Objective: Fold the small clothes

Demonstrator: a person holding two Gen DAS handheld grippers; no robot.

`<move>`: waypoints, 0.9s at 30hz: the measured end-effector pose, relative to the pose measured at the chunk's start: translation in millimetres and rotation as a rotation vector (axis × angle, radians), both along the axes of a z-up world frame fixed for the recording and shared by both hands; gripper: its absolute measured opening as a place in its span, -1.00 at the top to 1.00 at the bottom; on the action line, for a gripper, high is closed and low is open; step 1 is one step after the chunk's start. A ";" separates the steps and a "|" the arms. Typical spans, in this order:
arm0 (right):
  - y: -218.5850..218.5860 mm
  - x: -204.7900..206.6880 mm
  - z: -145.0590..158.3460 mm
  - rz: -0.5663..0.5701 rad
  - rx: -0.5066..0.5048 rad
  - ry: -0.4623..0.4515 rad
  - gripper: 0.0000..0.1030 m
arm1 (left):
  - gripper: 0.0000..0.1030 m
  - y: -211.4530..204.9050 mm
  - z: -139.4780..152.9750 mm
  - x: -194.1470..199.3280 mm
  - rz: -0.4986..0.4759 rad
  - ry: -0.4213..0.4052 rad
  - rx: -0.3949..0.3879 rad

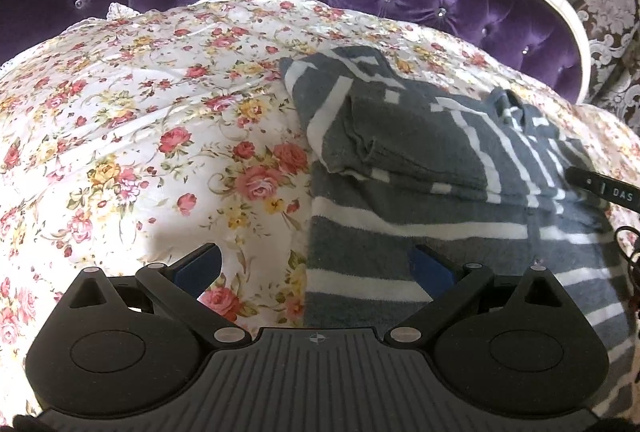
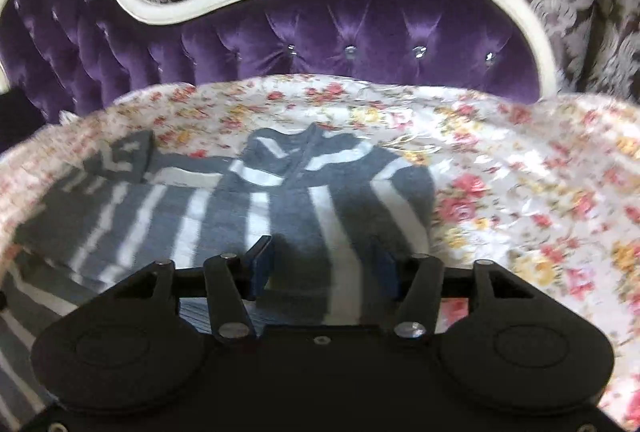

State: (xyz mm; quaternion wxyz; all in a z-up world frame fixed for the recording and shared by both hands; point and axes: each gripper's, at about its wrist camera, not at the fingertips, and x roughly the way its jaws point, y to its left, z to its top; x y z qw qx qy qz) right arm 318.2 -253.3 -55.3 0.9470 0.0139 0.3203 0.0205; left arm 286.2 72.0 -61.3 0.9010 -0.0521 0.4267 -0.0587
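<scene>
grey-and-white striped top [image 2: 304, 191] is lying on the floral bedspread [image 1: 140, 111], one sleeve [image 1: 384, 135] folded in, while the left gripper [image 1: 316, 264] and right gripper [image 2: 324, 264] are hovering, jaws wide, seemingly needing an edge to pinch next.

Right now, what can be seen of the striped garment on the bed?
The gray-and-white striped garment looks like a soft knit with a buttoned front placket and a collar. It lies spread on the floral bedspread, one sleeve folded across its body. Both the left gripper and the right gripper hang open at its near edge; whether either touches it cannot be told.
</scene>
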 end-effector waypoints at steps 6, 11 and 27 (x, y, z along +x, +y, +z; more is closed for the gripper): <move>-10.3 3.5 -4.4 -0.040 -0.006 0.036 -0.49 | -0.97 -2.7 -9.5 -0.1 -0.004 0.018 0.036; -17.3 6.1 -6.6 -0.061 0.064 0.064 -0.56 | -0.99 -6.6 -11.5 -0.9 -0.010 0.002 0.060; -12.0 1.4 -13.5 -0.040 0.080 0.046 -0.98 | -0.99 -6.8 -13.7 -7.0 0.022 -0.048 0.049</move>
